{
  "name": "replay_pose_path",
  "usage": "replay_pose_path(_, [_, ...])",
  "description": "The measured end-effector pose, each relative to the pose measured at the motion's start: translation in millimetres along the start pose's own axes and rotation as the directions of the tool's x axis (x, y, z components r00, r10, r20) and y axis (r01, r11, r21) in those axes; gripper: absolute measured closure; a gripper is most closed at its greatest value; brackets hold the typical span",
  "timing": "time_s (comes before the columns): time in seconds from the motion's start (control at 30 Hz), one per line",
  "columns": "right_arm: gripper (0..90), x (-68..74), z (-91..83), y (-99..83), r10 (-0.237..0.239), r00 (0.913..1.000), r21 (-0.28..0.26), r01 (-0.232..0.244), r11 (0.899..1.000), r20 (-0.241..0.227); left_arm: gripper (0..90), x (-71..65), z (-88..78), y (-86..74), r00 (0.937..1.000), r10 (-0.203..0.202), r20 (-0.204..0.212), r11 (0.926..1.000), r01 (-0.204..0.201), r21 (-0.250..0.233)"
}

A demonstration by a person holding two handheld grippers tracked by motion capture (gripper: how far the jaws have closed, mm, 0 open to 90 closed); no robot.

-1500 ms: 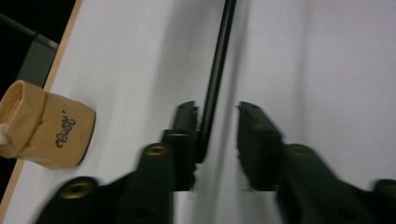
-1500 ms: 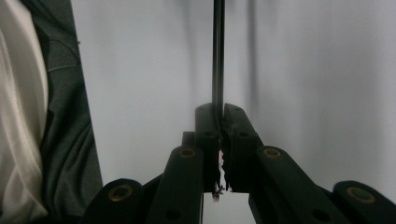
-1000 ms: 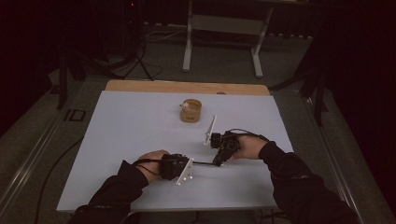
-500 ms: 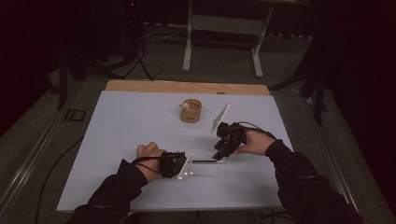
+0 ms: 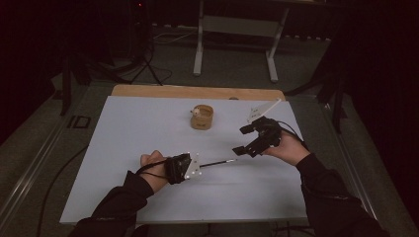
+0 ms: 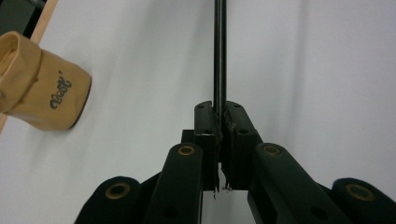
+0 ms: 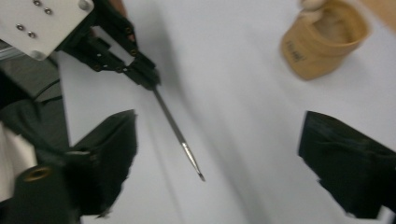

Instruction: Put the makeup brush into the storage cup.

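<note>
On the white table [image 5: 123, 148], left claw [image 6: 219, 116] clamps a thin rod [image 6: 219, 51], tip cropped; right claw [image 7: 217, 163] gapes.

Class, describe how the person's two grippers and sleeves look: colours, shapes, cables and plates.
Both arms wear dark long sleeves. The left gripper is black, with a pale grey three-cornered plate studded with small screws. The right gripper is black too, carries a similar pale plate, and trails a thin black cable. Up close, the linkage arms show brass-coloured pivot rings.
</note>
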State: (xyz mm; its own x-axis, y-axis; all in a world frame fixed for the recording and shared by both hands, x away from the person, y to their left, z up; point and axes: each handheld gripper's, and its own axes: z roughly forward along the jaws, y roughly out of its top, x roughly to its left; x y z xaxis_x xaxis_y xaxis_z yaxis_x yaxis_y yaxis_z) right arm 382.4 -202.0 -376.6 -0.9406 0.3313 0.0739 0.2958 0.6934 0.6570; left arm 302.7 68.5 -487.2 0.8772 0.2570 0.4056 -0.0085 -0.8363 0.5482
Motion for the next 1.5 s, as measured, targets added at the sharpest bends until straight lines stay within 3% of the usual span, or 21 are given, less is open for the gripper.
replay_pose_path(0.2, [10.7, 2.6, -11.0, -7.6, -0.029, 0.9959, -0.082, 0.036, 0.996, 0.086, 85.7, 4.7, -1.5, -0.5, 0.9985, -0.055, 0.005, 0.9983, 0.055, -0.020])
replay_pose_path(0.33, [10.7, 9.8, -17.7, -14.0, -0.048, 0.9804, -0.168, 0.081, 0.982, 0.191, 85.7, 8.7, -1.4, -3.9, 0.9937, -0.111, 0.014, 0.9925, 0.112, -0.049])
replay_pose_path(0.43, [10.7, 19.4, -21.1, -19.0, -0.080, 0.9528, -0.201, 0.143, 0.969, 0.293, 85.7, 12.9, -2.0, -7.5, 0.9855, -0.167, 0.030, 0.9831, 0.169, -0.071])
replay_pose_path(0.47, [10.7, 19.4, -21.1, -19.0, -0.080, 0.9528, -0.201, 0.143, 0.969, 0.293, 85.7, 12.9, -2.0, -7.5, 0.9855, -0.167, 0.030, 0.9831, 0.169, -0.071])
replay_pose_path(0.5, [10.8, 24.5, -22.2, -22.9, -0.077, 0.9361, -0.224, 0.161, 0.961, 0.343, 85.7, 15.5, -2.4, -9.8, 0.9787, -0.201, 0.042, 0.9756, 0.204, -0.082])
replay_pose_path(0.57, [10.8, 28.4, -22.7, -26.7, -0.061, 0.9187, -0.259, 0.173, 0.950, 0.390, 85.7, 17.2, -3.1, -11.6, 0.9723, -0.229, 0.046, 0.9685, 0.232, -0.090])
replay_pose_path(0.63, [15.6, 27.7, -20.9, -29.9, -0.017, 0.9371, -0.256, 0.113, 0.960, 0.349, 85.7, 18.4, -3.9, -13.3, 0.9653, -0.256, 0.050, 0.9599, 0.260, -0.105])
replay_pose_path(0.67, [15.6, 27.7, -20.9, -29.9, -0.017, 0.9371, -0.256, 0.113, 0.960, 0.349, 85.7, 18.4, -3.9, -13.3, 0.9653, -0.256, 0.050, 0.9599, 0.260, -0.105])
replay_pose_path(0.7, [15.6, 26.9, -14.7, -35.1, 0.029, 0.9504, -0.238, 0.048, 0.970, 0.310, 85.7, 19.8, -4.6, -15.0, 0.9554, -0.288, 0.067, 0.9469, 0.294, -0.130])
replay_pose_path(0.73, [16.0, 27.2, -12.4, -36.8, 0.033, 0.9554, -0.234, 0.038, 0.972, 0.293, 85.7, 19.8, -4.6, -15.0, 0.9554, -0.288, 0.067, 0.9469, 0.294, -0.130])
replay_pose_path(0.87, [16.1, 34.9, -0.8, -44.4, 0.018, 0.9453, -0.218, 0.056, 0.974, 0.326, 85.7, 21.6, -5.7, -16.9, 0.9325, -0.345, 0.107, 0.9182, 0.359, -0.168])
replay_pose_path(0.9, [16.1, 34.9, -0.8, -44.4, 0.018, 0.9453, -0.218, 0.056, 0.974, 0.326, 85.7, 21.6, -5.7, -16.9, 0.9325, -0.345, 0.107, 0.9182, 0.359, -0.168])
replay_pose_path(0.97, [15.1, 39.5, 2.0, -46.4, 0.038, 0.9423, -0.224, 0.040, 0.974, 0.333, 85.7, 22.7, -6.0, -19.3, 0.9108, -0.389, 0.140, 0.8904, 0.410, -0.197])
replay_pose_path(1.07, [12.9, 44.0, 2.9, -47.4, 0.087, 0.9425, -0.258, 0.000, 0.966, 0.323, 85.7, 23.7, -6.1, -21.1, 0.9003, -0.407, 0.156, 0.8774, 0.432, -0.208])
replay_pose_path(1.13, [11.2, 49.6, 2.8, -47.8, 0.105, 0.9389, -0.293, -0.005, 0.956, 0.328, 85.7, 23.9, -6.2, -23.7, 0.8861, -0.427, 0.181, 0.8570, 0.460, -0.232])
replay_pose_path(1.2, [11.2, 52.3, 1.8, -47.8, 0.114, 0.9343, -0.317, -0.001, 0.948, 0.338, 85.7, 23.5, -6.0, -24.9, 0.8805, -0.433, 0.192, 0.8476, 0.471, -0.245])
replay_pose_path(1.27, [11.2, 54.1, 0.4, -47.5, 0.132, 0.9374, -0.344, -0.015, 0.939, 0.322, 85.7, 23.7, -5.8, -26.7, 0.8640, -0.453, 0.220, 0.8254, 0.500, -0.263])
replay_pose_path(1.37, [11.2, 56.0, 0.1, -46.4, 0.146, 0.9390, -0.361, -0.025, 0.932, 0.312, 85.7, 23.3, -5.6, -27.2, 0.8583, -0.458, 0.232, 0.8164, 0.509, -0.273])
replay_pose_path(1.43, [10.6, 58.2, 1.2, -44.0, 0.157, 0.9389, -0.370, -0.035, 0.928, 0.306, 85.7, 23.0, -4.8, -28.0, 0.8417, -0.476, 0.255, 0.7901, 0.537, -0.296])
replay_pose_path(1.47, [10.6, 58.2, 1.2, -44.0, 0.157, 0.9389, -0.370, -0.035, 0.928, 0.306, 85.7, 23.0, -4.8, -28.0, 0.8417, -0.476, 0.255, 0.7901, 0.537, -0.296])
replay_pose_path(1.5, [10.6, 59.5, 2.4, -42.3, 0.174, 0.9364, -0.381, -0.047, 0.923, 0.305, 85.7, 23.8, -4.8, -29.2, 0.8264, -0.490, 0.278, 0.7676, 0.560, -0.312])
